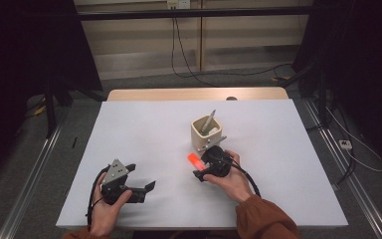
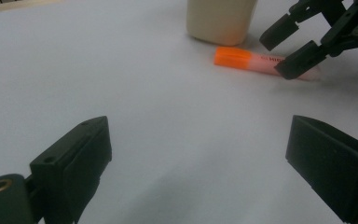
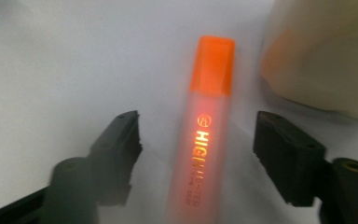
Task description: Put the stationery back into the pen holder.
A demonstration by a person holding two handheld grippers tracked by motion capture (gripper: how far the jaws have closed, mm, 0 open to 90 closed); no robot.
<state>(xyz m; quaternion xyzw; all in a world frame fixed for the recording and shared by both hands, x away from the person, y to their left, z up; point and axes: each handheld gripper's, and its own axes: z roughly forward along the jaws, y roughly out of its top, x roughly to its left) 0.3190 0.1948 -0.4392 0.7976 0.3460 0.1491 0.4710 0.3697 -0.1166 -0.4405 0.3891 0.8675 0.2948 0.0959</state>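
One orange plastic highlighter pen point(image 3: 205, 135) reading "HIGHLIGHTER" is lying on the white table point(image 1: 144, 134), just beside one cream square cup point(image 1: 206, 133). The right gripper point(image 3: 198, 154) is straddling the pen, pads not touching. The left gripper point(image 2: 196, 163) is gaping wide

In the right gripper view, the highlighter's point(image 3: 205, 140) lower end ran off the bottom edge, its smaller print was blurred, and the cup point(image 3: 321, 56) was cropped.

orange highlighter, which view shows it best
The right gripper view: the orange highlighter lies close up between the right gripper's open jaws, lettering readable. The left gripper view shows it whole but far off; the high view shows mostly its cap.
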